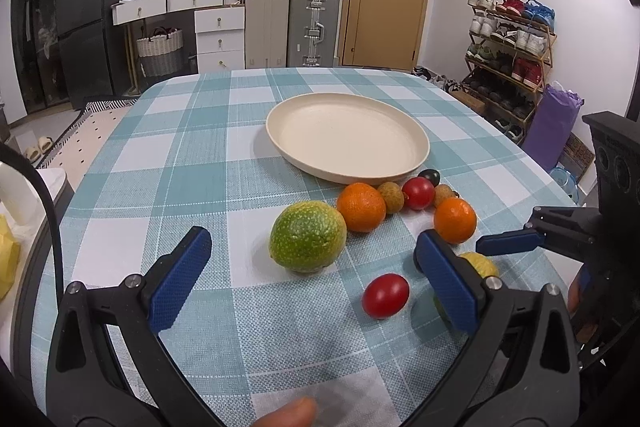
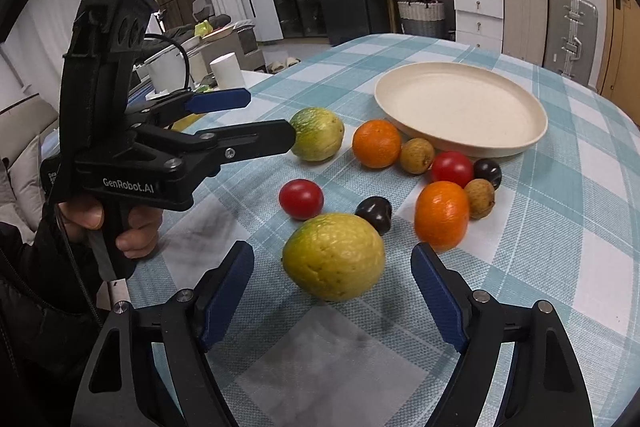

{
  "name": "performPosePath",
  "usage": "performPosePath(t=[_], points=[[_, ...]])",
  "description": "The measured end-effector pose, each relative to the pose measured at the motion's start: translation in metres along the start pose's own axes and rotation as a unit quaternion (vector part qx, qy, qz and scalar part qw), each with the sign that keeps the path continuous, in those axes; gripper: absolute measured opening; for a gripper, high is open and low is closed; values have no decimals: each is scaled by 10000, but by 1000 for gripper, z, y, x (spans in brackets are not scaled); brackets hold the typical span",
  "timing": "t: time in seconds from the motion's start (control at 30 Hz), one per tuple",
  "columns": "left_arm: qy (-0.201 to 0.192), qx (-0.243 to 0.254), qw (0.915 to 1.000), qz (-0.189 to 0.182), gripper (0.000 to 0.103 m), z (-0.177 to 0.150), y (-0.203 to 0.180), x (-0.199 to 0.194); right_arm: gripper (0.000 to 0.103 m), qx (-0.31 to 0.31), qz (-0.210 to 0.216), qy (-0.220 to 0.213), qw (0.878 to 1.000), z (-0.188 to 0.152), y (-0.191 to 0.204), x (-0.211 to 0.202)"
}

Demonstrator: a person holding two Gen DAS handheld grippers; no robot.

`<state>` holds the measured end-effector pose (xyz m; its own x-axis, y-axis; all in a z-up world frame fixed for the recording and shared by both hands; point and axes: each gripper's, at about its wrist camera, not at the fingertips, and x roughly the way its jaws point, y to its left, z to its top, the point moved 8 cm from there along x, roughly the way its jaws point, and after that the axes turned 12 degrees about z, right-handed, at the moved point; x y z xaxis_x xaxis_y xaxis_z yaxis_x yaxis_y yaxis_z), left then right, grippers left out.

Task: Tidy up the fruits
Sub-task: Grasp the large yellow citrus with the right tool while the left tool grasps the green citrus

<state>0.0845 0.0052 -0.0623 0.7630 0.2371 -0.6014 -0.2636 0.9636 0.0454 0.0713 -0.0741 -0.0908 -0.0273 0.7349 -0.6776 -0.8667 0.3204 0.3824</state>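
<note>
A big table wears a blue and white checked cloth [image 1: 192,187]. On the cloth sits a round cream plate [image 1: 347,137], with nothing on it. All the fruit lies on the cloth, just in front of the plate.

The left tongs [image 1: 312,279] are black with blue pads, and they stand wide apart with nothing between them. In the right wrist view, a hand grips their handle. The right tongs [image 2: 332,291] are wide too, and they hold nothing.

The biggest fruits are two bumpy round ones. The green one [image 1: 308,237] sits just past the left tongs, a little to the left of the other fruit. The yellow-green one [image 2: 334,257] sits right between the open fingers of the right tongs, but they do not touch it.

Next come two oranges. One orange [image 1: 361,207] lies close beside the green fruit. The other orange [image 1: 455,220] lies further right.

Then come two red tomatoes. One tomato [image 1: 418,193] is near the plate. The other tomato [image 1: 385,295] is alone, near the left tongs.

Two small brown fruits [image 2: 417,155] lie among them. Two tiny dark plums [image 2: 373,213] are the smallest; one of them touches the yellow-green fruit.
</note>
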Motion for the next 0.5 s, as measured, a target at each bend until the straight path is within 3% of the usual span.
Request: performPosePath(t=[0.2, 0.37, 0.5], points=[[164, -20, 9999, 18, 102, -2, 0, 7, 58, 106, 35, 175, 9998, -1, -2, 9], [275, -34, 9996, -107, 102, -4, -1, 13, 56, 57, -30, 144, 9999, -1, -4, 7], [354, -100, 9993, -74, 99, -4, 0, 18, 56, -34, -162, -186, 9997, 4, -3, -12]])
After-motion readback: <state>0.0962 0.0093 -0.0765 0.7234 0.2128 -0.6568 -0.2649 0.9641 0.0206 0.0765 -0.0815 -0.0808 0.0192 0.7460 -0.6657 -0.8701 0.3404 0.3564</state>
